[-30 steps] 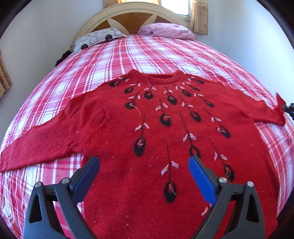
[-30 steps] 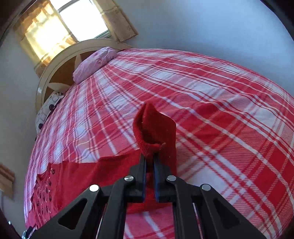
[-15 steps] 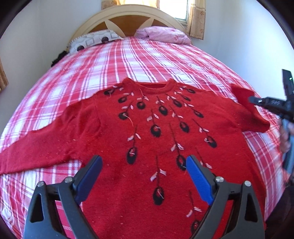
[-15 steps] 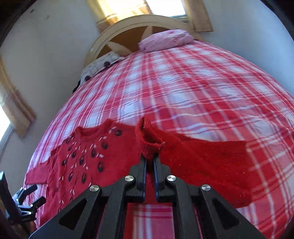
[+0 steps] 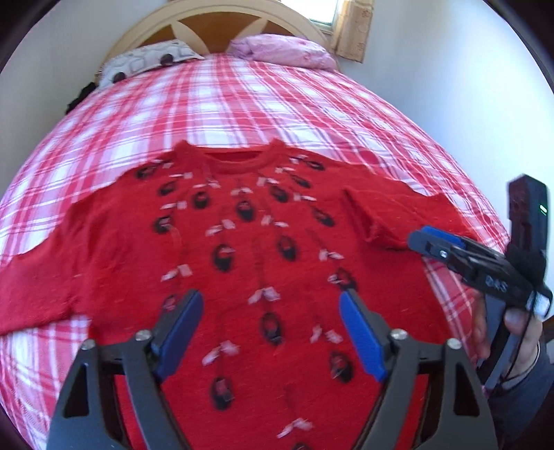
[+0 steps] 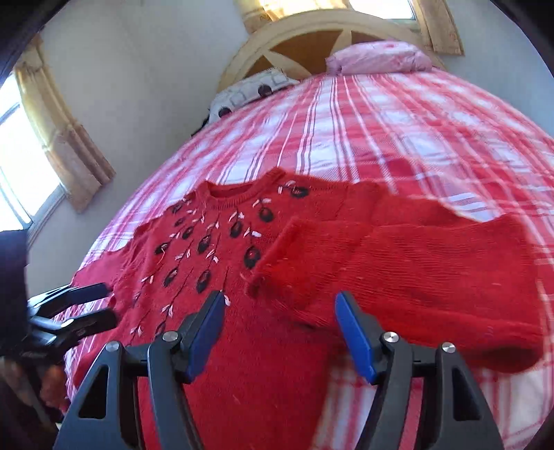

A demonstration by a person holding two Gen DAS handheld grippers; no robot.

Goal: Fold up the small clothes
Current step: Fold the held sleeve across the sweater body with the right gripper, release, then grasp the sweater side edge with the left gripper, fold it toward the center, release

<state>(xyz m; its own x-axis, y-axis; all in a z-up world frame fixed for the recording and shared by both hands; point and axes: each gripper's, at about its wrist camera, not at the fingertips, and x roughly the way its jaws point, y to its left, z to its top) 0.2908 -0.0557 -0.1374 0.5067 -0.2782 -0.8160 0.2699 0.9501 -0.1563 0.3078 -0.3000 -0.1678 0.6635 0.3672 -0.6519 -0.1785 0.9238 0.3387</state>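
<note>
Nearest in the left wrist view, the left tool [image 5: 268, 332] hangs over the lower body of a red knitted sweater [image 5: 242, 277]. Its blue-padded jaws stand spread and have just been closing a little, with only flat fabric below them and nothing pinched. In the right wrist view the right tool [image 6: 277, 329] also stands spread; its jaws have just been opening, and the cuff [image 6: 273, 263] of the sweater's right sleeve [image 6: 415, 273] lies loose just beyond them, touched by neither pad. A hand [image 5: 519, 332] grips that tool's handle at the right edge of the left wrist view.

The sweater lies front up on a bed [image 5: 242, 104] covered in a red, pink and white plaid sheet. Its long axis runs from the near hem to the far neckline [image 5: 235, 161], so the collar points at the headboard [image 5: 214, 27]. Black oval motifs with pale flecks fan down from the collar. The right sleeve is folded inward, running across the bed, its cuff resting on the chest near the motifs and pointing left. The left sleeve [image 5: 31, 277] stretches flat to the left, off the edge of view.

Farther on, a patterned white pillow [image 5: 145, 64] and a pink pillow [image 5: 284, 52] lie against the arched headboard, with a curtained window [image 6: 381, 5] above.
</note>
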